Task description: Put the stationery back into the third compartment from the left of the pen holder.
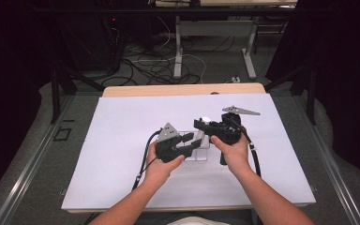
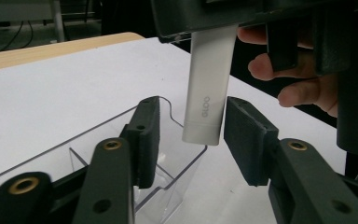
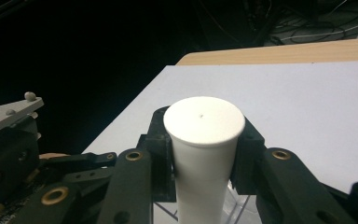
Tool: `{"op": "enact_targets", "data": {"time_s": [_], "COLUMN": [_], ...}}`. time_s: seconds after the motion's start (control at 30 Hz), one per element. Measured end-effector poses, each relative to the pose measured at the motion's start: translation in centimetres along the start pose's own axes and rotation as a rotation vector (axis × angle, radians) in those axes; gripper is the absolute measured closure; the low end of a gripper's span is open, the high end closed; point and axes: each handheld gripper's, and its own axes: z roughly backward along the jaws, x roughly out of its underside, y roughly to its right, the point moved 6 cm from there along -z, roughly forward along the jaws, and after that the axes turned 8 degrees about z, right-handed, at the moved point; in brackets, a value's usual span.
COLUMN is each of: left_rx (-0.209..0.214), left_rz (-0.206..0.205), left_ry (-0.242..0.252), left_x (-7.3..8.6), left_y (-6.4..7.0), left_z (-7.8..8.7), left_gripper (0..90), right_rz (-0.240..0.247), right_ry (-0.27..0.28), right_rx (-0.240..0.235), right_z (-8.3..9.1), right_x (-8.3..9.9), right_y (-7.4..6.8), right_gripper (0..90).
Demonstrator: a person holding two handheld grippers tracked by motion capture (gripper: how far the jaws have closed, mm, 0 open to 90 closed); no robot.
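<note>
**White tube held over clear holder, left claw spread**

We see the right claw (image 3: 204,154) clamped on a white tube (image 3: 204,140), its two black pads pressed against the tube's sides just under the round flat end. In the left gripper view the same white tube (image 2: 209,88) hangs straight down from the right claw above it, printed end lowest.

The left claw (image 2: 189,140) stands wide, gripping nothing. The tube's lower end sits between its two pads, nearer the right-hand pad, touching neither as far as we can tell.

Below and just behind the left claw is a clear plastic holder (image 2: 168,186) with open compartments. The left-hand pad (image 2: 144,135) lies over its rim; we cannot tell if it touches. The tube's tip hovers at the holder's far corner, about level with the rim; whether it is inside or just beyond the edge we cannot tell.

In the high view the left claw (image 1: 191,140) and right claw (image 1: 201,124) meet close together over the clear plastic holder (image 1: 201,154), mid white worktop (image 1: 122,154). One hand (image 1: 161,164) grips each tool; the right hand (image 1: 234,150) is just behind its claw.
</note>
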Motion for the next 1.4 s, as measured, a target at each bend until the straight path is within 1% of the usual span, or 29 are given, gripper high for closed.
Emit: {"op": "enact_targets", "data": {"time_s": [0.03,0.07,0.1,0.2,0.23,0.3,0.33,0.37,0.4,0.47,0.5,0.6,0.67,0.7,0.8,0.83,0.87,0.9,0.97,1.07,1.13,1.2,1.27,1.4], "left_rx": [-0.007,-0.016,-0.022,-0.05,-0.063,-0.094,-0.105,-0.121,-0.131,-0.155,-0.17,-0.21,-0.229,-0.239,-0.263,-0.265,-0.262,-0.264,-0.29,-0.323,-0.345,-0.362,-0.374,-0.389], "left_rz": [-0.004,-0.004,-0.003,-0.001,-0.006,-0.011,-0.006,-0.013,-0.013,-0.011,-0.01,-0.016,-0.016,-0.011,0.027,0.039,0.055,0.069,0.096,0.121,0.126,0.143,0.151,0.182], "left_ry": [0.0,0.006,0.007,0.017,0.02,0.025,0.025,0.03,0.027,0.039,0.043,0.056,0.063,0.069,0.082,0.077,0.068,0.071,0.066,0.061,0.056,0.05,0.039,0.025], "left_x": [-0.1,-0.1,-0.2,-0.5,-0.6,-0.8,-0.8,-1.0,-1.1,-1.4,-1.5,-2.0,-2.3,-2.4,-2.7,-2.7,-2.7,-2.7,-2.6,-2.4,-2.3,-2.2,-2.1,-1.9], "left_y": [-0.2,-0.3,-0.5,-0.9,-1.1,-1.5,-1.7,-2.0,-2.3,-2.8,-3.0,-3.9,-4.5,-4.7,-5.6,-6.0,-6.2,-6.5,-7.1,-8.0,-8.6,-9.1,-9.4,-10.0], "left_z": [0.1,0.2,0.3,0.6,0.7,0.9,1.0,1.2,1.4,1.8,2.0,2.6,3.0,3.3,3.8,4.0,4.2,4.3,4.6,4.8,4.9,5.0,5.1,5.1], "left_gripper": [53.4,52.2,51.1,47.3,44.8,43.7,42.9,42.2,41.8,41.1,40.7,39.2,38.7,38.6,37.6,37.1,36.9,36.8,35.2,29.2,24.9,21.2,17.1,14.7], "right_rz": [0.009,0.002,0.009,0.017,0.037,0.039,0.05,0.068,0.077,0.092,0.104,0.119,0.141,0.15,0.181,0.193,0.195,0.204,0.214,0.224,0.234,0.243,0.251,0.269], "right_ry": [0.005,0.006,0.012,0.021,0.018,0.016,0.019,0.022,0.02,0.019,0.018,0.014,0.011,0.014,0.009,0.004,0.001,0.0,-0.007,-0.013,-0.009,-0.019,-0.021,-0.027], "right_rx": [0.004,0.007,0.011,0.034,0.05,0.057,0.068,0.075,0.08,0.095,0.1,0.108,0.116,0.119,0.133,0.137,0.141,0.144,0.146,0.15,0.154,0.158,0.159,0.162], "right_z": [0.0,0.1,0.1,0.1,0.1,0.1,0.1,0.0,0.0,-0.2,-0.2,-0.4,-0.6,-0.7,-0.9,-1.0,-1.1,-1.2,-1.4,-1.6,-1.7,-1.8,-1.8,-1.9], "right_x": [0.0,-0.1,-0.1,-0.2,-0.1,-0.1,0.0,0.0,0.1,0.2,0.3,0.5,0.7,0.7,0.9,1.0,1.2,1.3,1.6,1.8,2.0,2.3,2.5,2.9], "right_y": [0.2,0.2,0.3,0.7,1.0,1.0,1.1,1.2,1.2,1.3,1.4,1.3,1.3,1.2,1.2,1.2,1.2,1.3,1.3,1.4,1.4,1.5,1.5,1.4], "right_gripper": [66.2,66.3,66.2,66.2,66.2,66.2,66.2,66.3,66.3,66.2,66.2,66.2,66.2,66.2,66.2,66.2,66.2,66.2,66.2,66.2,66.2,66.2,66.2,66.1]}}
